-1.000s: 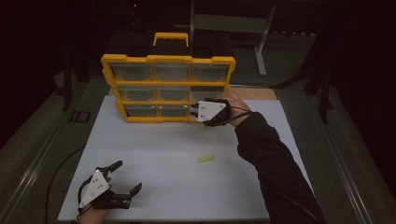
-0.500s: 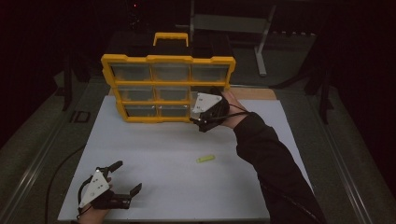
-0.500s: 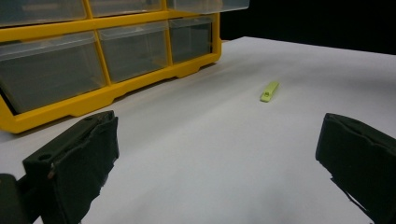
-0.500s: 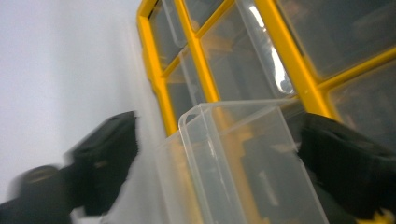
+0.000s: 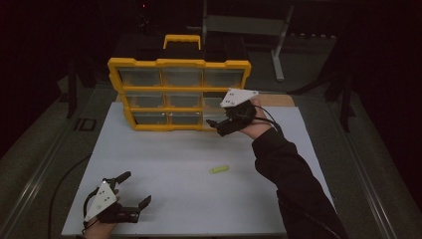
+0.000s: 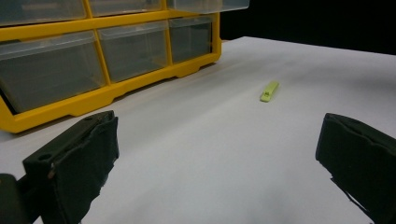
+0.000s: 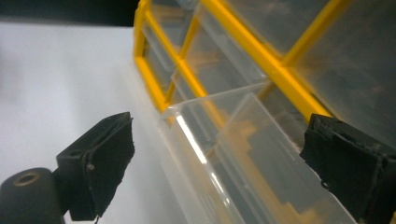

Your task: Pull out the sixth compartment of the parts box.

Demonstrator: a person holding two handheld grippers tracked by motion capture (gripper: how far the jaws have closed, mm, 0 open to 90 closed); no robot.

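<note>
Right tongs [image 5: 215, 125], jaws just opened wide, hover at a pulled-out clear drawer [image 7: 233, 154] of the yellow organizer [image 5: 179, 92]; left tongs [image 5: 133, 191] rest open and empty on the white tabletop [image 5: 199, 199].

A white worktop [image 5: 164, 164] carries a yellow drawer organiser [image 5: 179, 94] standing upright at its far edge; in front of the organiser, well apart from it toward the near right, lies a small yellow-green piece [image 5: 219, 170] flat on the bare surface
</note>
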